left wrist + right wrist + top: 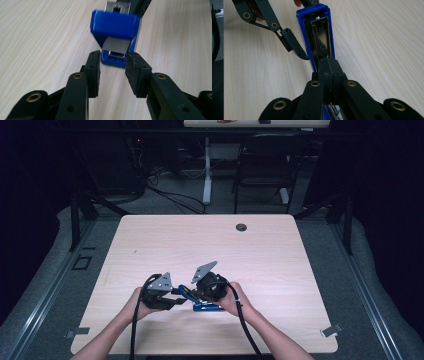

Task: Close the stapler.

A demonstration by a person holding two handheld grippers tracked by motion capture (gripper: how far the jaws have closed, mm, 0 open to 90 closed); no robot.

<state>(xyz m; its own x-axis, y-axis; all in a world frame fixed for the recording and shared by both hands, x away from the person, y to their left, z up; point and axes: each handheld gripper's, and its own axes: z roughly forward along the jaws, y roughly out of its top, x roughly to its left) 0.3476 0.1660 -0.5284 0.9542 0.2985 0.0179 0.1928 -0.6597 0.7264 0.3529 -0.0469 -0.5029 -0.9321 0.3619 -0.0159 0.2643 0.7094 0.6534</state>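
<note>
Blue stapler (115, 27) is lying hinged open: right gripper (329, 66) is pinching its top arm, left gripper (112, 66) gaping before its front, grasp pending

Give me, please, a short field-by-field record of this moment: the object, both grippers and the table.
object: blue stapler, hinged open, its metal staple channel exposed
left gripper: left gripper open, jaws apart just in front of the stapler's base end
right gripper: right gripper jaws pressed together over the stapler's blue body; whether they pinch it is unclear
hands: one on each gripper, low in the high view
table: light wood table, a dark round grommet near its far edge
</note>
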